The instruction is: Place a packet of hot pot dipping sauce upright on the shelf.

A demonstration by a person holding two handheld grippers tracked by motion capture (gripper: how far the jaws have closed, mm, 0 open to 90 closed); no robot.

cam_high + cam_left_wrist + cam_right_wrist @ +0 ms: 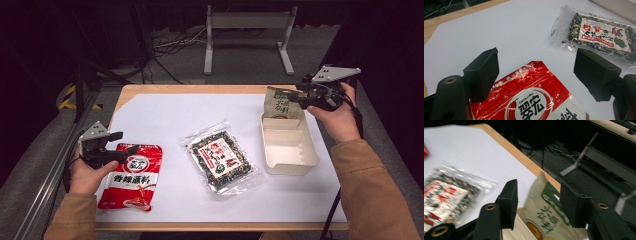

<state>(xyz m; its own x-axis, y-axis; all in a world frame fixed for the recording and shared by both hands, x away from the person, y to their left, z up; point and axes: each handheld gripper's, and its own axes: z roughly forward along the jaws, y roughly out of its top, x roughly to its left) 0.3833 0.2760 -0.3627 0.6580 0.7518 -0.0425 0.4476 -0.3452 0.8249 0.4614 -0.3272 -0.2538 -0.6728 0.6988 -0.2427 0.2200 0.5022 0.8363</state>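
Left claw (120, 142): jaws spread wide, nothing between the pads; it hovers just over the top edge of the red packet, held in the left hand (90, 175) at the tabletop's left side.
Red packet (131, 176): lies flat on the white sheet, front left, its upper corner under the left claw.
Clear packet (222, 160): flat in the middle of the sheet, dark mix inside with a red and white label, set askew, well apart from the red packet.
Tray (295, 162): pale box right of the clear packet, near it.
Green and tan pouch (281, 102): stands leaning in the tray's far end.
Right claw (295, 95): jaws spread, pads off the pouch, which sits just beyond and between them; held by the right hand (340, 117).
Tabletop (165, 89): wood edge showing around the sheet.
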